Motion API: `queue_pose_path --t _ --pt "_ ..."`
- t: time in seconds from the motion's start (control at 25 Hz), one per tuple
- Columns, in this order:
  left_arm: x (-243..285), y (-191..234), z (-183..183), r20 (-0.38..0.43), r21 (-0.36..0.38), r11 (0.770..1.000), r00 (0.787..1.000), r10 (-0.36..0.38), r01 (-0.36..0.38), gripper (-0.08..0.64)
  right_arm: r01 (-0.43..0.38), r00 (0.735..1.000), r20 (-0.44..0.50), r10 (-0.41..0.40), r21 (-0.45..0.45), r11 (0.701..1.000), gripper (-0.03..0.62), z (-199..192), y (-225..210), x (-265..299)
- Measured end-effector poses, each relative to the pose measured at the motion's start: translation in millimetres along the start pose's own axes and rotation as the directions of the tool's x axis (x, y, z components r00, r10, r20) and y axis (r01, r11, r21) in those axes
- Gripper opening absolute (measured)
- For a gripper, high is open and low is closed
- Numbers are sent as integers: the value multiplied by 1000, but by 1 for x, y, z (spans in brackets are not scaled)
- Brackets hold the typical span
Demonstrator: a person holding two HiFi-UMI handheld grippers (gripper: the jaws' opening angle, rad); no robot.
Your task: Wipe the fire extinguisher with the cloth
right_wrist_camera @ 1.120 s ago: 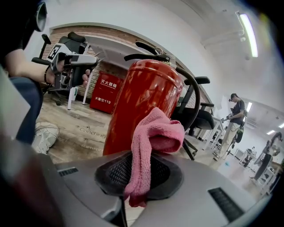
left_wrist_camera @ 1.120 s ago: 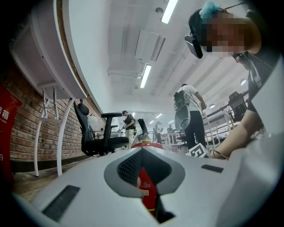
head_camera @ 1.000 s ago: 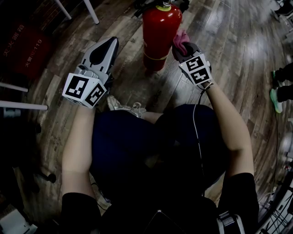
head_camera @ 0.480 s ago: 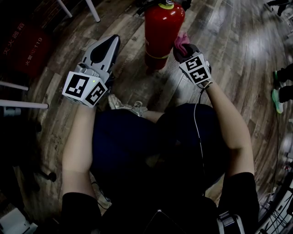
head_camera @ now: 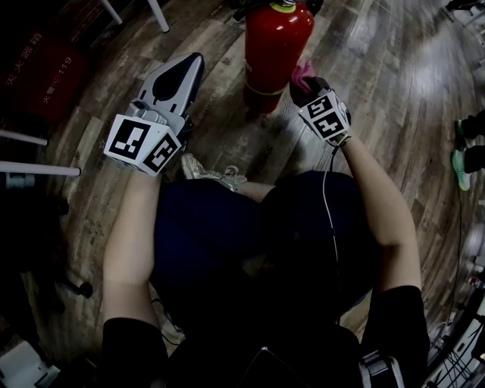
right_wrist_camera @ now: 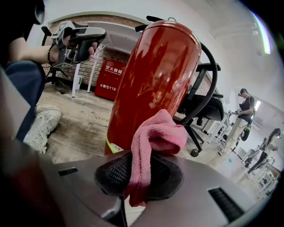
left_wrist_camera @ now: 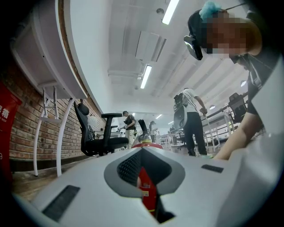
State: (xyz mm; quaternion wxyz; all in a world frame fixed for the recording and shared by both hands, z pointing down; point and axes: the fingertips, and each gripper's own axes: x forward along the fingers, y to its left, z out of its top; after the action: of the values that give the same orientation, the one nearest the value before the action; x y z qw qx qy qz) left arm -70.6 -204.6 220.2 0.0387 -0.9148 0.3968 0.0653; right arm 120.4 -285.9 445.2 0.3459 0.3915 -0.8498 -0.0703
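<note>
A red fire extinguisher [head_camera: 274, 53] stands upright on the wooden floor, with a yellow band near its base. It fills the right gripper view as a tall red cylinder [right_wrist_camera: 155, 80]. My right gripper [head_camera: 305, 79] is shut on a pink cloth [head_camera: 301, 73], whose bunched end [right_wrist_camera: 153, 137] rests against the cylinder's lower right side. My left gripper [head_camera: 182, 76] hangs in the air left of the extinguisher, jaws together and holding nothing. Through its jaw slot a strip of the red extinguisher [left_wrist_camera: 145, 188] shows.
A red fire-equipment box [head_camera: 42, 76] stands at the far left by white table legs [head_camera: 158, 17]. A black office chair [right_wrist_camera: 206, 97] stands just behind the extinguisher. My white shoe [head_camera: 212, 176] is on the floor below the grippers. Other people stand far off.
The head view has shifted slightly, so extinguisher and grippers sit a little higher and further right. The right gripper with the cloth has stayed against the cylinder's side.
</note>
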Motion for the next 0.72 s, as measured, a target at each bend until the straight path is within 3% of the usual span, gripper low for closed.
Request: queue_pose_path --t 0.72 --pt "0 5 0 2 -38 999 1000 2 -2 14 -94 989 -119 89 -40 995 71 -43 36 27"
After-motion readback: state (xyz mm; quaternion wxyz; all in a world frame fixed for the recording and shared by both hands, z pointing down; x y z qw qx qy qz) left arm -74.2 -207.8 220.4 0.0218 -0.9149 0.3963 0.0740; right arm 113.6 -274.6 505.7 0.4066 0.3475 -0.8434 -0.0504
